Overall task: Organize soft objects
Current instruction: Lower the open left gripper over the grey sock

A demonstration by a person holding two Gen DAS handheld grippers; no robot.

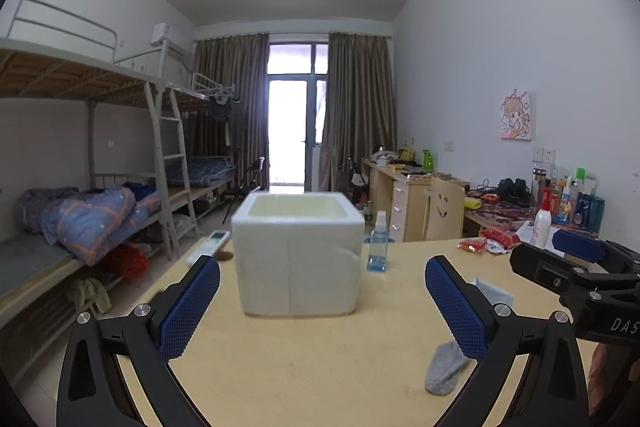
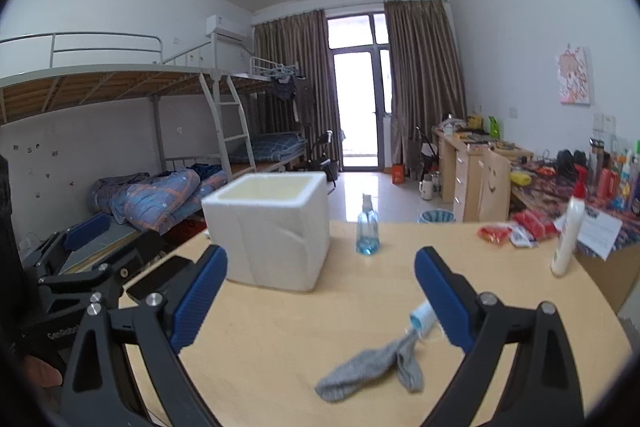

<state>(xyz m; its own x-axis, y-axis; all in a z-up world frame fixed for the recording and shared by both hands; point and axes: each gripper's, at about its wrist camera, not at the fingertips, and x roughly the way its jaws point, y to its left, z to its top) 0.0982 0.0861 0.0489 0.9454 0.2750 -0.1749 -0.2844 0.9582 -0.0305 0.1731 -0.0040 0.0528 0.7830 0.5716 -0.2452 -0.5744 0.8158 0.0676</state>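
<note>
A grey sock (image 2: 370, 371) lies crumpled on the wooden table (image 2: 304, 323), just below and between the blue pads of my right gripper (image 2: 320, 291), which is open and holds nothing. Touching the sock's far end is a pale blue face mask (image 2: 422, 319). In the left wrist view the same sock (image 1: 444, 367) shows partly behind the right pad, with the mask (image 1: 494, 293) beyond it. My left gripper (image 1: 322, 299) is open and faces the white foam box (image 1: 298, 255), whose top is open. The box (image 2: 268, 233) stands upright left of centre.
A clear spray bottle (image 2: 367, 229) with blue liquid stands right of the box. Red snack packets (image 2: 516, 227) and a white spray bottle (image 2: 568, 231) sit at the table's far right. A remote control (image 1: 208, 246) lies left of the box. Bunk beds stand on the left.
</note>
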